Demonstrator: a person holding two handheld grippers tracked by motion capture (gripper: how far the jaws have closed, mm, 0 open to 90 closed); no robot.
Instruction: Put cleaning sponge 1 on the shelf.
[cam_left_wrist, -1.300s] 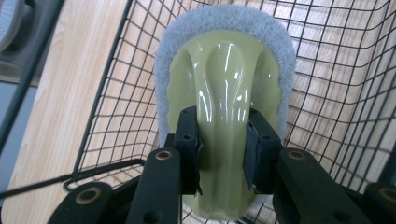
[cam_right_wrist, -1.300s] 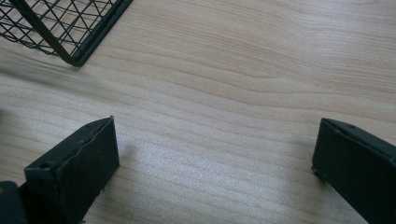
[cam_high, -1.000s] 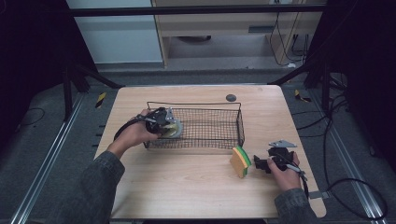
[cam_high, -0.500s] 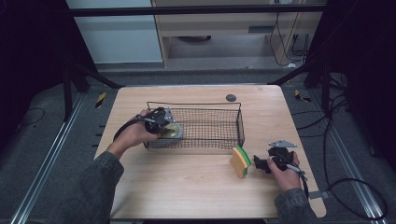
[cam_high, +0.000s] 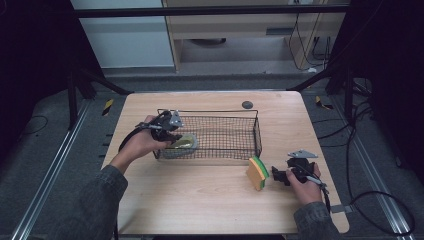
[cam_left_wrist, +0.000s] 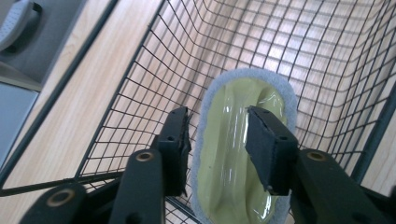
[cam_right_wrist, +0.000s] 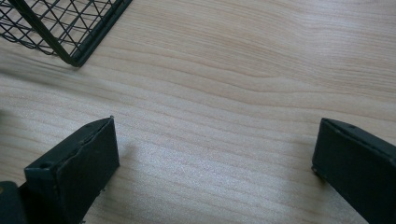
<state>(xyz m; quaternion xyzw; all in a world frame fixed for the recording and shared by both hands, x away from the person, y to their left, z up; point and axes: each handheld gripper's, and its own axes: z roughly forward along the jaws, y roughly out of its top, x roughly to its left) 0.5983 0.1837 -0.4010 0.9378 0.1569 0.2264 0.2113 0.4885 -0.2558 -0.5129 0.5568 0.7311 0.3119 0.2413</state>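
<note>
left gripper (cam_left_wrist: 217, 140): jaws just been opening, narrow gap, scrub pad (cam_left_wrist: 243, 149) between them, pads look off it
pad: in wire basket (cam_high: 240, 117), left end, long axis along jaws toward 12 o'clock
right gripper (cam_right_wrist: 215, 163): wide, empty, sponge (cam_high: 258, 172) at its 9 o'clock
nearer pad: left hand
count: 1 pad, 1 sponge, 1 basket, 2 grippers

Pale green scrub pad (cam_left_wrist: 238, 154) with grey fuzzy rim lay tilted in the wire basket's (cam_high: 235, 135) left end, leaning on its wall.
</note>
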